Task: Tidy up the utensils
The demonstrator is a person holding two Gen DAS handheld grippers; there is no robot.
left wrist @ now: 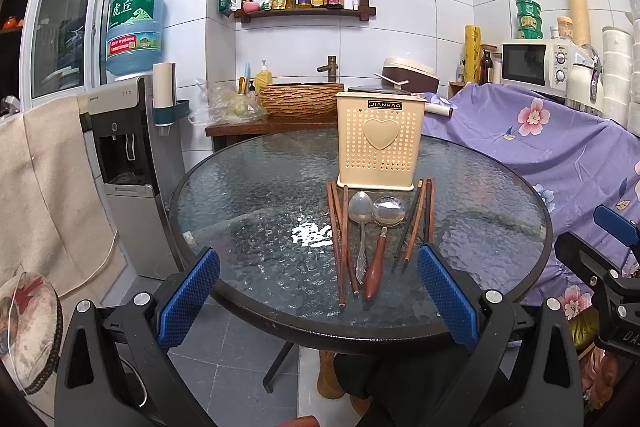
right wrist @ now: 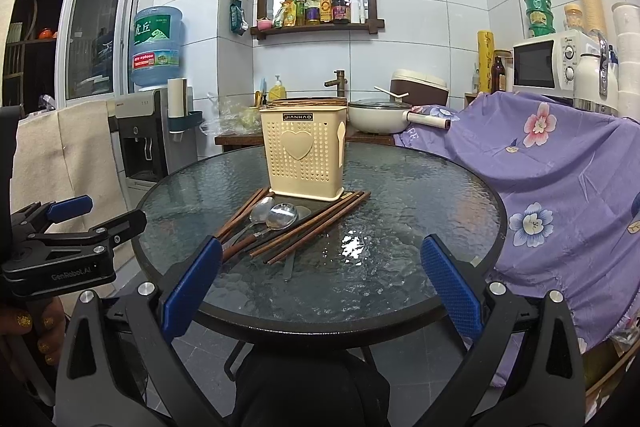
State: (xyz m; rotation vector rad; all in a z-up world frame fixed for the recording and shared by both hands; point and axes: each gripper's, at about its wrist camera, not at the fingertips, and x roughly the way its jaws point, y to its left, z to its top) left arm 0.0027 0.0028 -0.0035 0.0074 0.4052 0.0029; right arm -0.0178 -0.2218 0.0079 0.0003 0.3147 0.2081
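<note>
A cream perforated utensil holder (left wrist: 380,143) (right wrist: 304,155) with a heart on its front stands upright on the round glass table (left wrist: 248,187) (right wrist: 420,195). In front of it lie wooden chopsticks (left wrist: 340,243) (right wrist: 316,223), a plain metal spoon (left wrist: 360,223) (right wrist: 260,213) and a wooden-handled spoon (left wrist: 384,239) (right wrist: 282,217); more chopsticks (left wrist: 418,223) lie to their right. My left gripper (left wrist: 318,291) (right wrist: 108,213) hovers open at the table's near edge, just short of the utensils. My right gripper (right wrist: 320,287) (left wrist: 592,239) is open too, right of the utensils, holding nothing.
A purple floral cloth (left wrist: 540,147) (right wrist: 560,167) drapes furniture touching the table's right side. A water dispenser (left wrist: 124,155) and a beige cloth (left wrist: 44,187) stand left. Behind the table sits a wooden counter with a basin (left wrist: 300,99) and a pot (right wrist: 380,115).
</note>
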